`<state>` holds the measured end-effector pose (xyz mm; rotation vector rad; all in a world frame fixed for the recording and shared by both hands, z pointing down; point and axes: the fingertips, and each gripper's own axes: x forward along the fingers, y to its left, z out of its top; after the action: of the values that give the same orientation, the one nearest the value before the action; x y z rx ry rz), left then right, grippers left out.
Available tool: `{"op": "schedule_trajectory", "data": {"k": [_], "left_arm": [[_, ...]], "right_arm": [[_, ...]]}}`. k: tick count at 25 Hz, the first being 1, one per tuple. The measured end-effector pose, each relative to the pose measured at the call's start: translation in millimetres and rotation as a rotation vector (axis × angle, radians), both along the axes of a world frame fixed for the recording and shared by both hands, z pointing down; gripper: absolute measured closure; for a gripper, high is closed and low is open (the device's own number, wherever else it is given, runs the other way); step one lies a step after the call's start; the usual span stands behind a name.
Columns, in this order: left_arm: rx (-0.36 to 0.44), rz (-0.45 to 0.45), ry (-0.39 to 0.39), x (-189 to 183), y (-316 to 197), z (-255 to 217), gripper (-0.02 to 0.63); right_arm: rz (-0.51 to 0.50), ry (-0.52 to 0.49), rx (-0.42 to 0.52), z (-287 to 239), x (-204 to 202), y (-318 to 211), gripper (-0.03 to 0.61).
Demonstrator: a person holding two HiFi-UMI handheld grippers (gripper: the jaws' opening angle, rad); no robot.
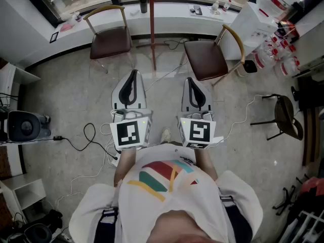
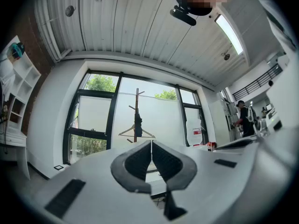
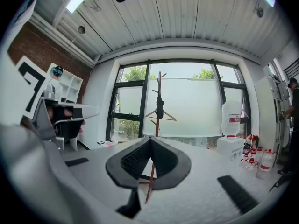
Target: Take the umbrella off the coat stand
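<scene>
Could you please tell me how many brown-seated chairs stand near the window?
2: the left chair stands left of the coat stand, the right chair right of it. Others may be out of frame.

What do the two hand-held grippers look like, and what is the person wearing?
Both the left gripper and right gripper have pale grey bodies, dark ribbed pads curving to a point, and a cube with black-and-white square markers. The person wears a white shirt with red, green and yellow stripes.
</scene>
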<state>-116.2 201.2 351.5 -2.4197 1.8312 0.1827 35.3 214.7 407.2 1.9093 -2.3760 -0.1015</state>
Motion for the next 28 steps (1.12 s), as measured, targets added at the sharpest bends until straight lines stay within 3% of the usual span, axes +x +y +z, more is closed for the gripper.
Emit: {"op": "schedule_trajectory", "data": {"k": [12, 19, 28], "left_arm": [[-0.004, -0.001, 0.001, 6, -5, 2, 0.606], [-0.006, -0.003, -0.002, 15, -9, 5, 0.606], [0.002, -0.028, -0.022, 27, -26, 7, 0.606]], "right_arm": [[-0.012, 0.015, 0.003, 3, 2, -4, 0.578], [-0.022, -0.046, 0.008, 6, 13, -7, 0.578], [-0.06, -0.038, -0.011, 18, 22, -21, 0.578]]}}
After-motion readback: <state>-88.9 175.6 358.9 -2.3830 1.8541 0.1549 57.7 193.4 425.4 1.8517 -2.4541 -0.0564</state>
